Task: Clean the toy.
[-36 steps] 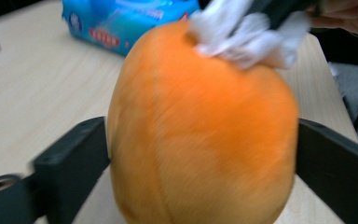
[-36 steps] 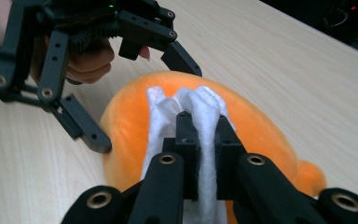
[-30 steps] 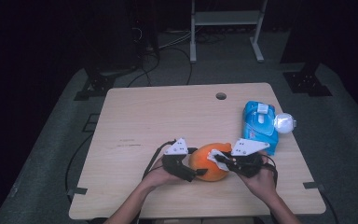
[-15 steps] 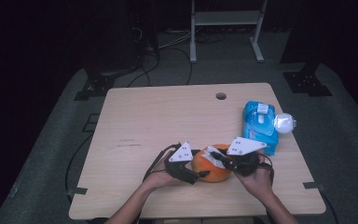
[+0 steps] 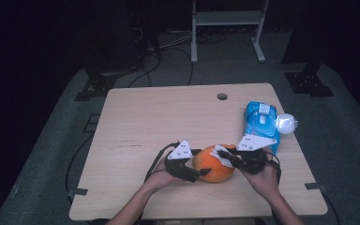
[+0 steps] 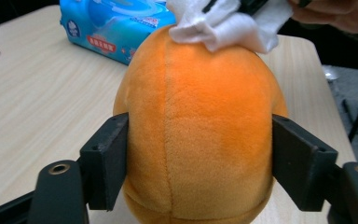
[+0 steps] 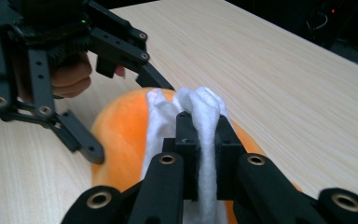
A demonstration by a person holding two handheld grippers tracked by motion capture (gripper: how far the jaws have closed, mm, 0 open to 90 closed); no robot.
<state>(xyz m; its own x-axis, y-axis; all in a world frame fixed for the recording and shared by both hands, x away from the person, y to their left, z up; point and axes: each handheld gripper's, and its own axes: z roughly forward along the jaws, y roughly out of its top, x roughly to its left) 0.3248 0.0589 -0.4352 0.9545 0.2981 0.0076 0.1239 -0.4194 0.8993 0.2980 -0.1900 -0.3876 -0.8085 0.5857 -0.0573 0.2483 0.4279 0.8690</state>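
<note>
We steady the round orange plush toy (image 6: pixel 200 135) near the front edge of the pale wooden table (image 5: pixel 168 117), our left gripper (image 5: pixel 193 172) having just been closing, its jaws now touching both flanks. Our right gripper (image 7: pixel 204 135) pinches a crumpled white wipe (image 7: pixel 205 116) against the toy's top; wiping looks barely begun, most of the surface left, beside 1 blue wipes pack (image 5: pixel 260 121)

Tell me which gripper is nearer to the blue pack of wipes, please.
Right. The right gripper, shut on a white wipe atop the orange plush toy, sits just beside the blue pack of wipes. The left gripper grips the toy's far side.
</note>
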